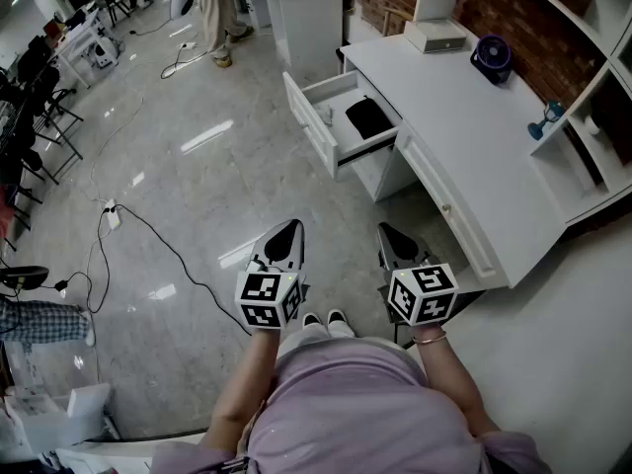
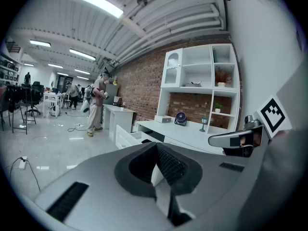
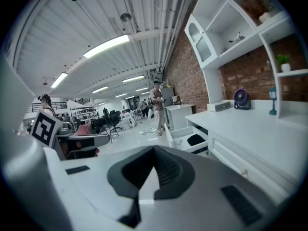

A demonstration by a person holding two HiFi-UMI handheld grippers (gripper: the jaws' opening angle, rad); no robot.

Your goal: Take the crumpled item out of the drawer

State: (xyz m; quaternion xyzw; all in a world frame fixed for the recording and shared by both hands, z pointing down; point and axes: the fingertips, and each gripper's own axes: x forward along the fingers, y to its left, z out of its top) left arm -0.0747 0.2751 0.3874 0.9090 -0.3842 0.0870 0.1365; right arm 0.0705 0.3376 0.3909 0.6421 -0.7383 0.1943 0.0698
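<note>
Ahead of the left gripper (image 2: 155,147) the floor (image 1: 178,156) is glossy polished stone, mirroring the lights. The desk (image 1: 464,117) and its drawer (image 1: 311,126) look smooth and white-painted. The crumpled item (image 1: 367,117) inside is matt black cloth. The brick wall (image 1: 504,8) beyond is rough. The gripper's shell is matt grey plastic, its pads (image 2: 169,165) dark and ribbed.

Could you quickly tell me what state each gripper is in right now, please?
Left gripper: closed, holding nothing.
Right gripper: closed, holding nothing.

Open drawer (image 1: 312,122) with crumpled item (image 1: 367,117)
</note>
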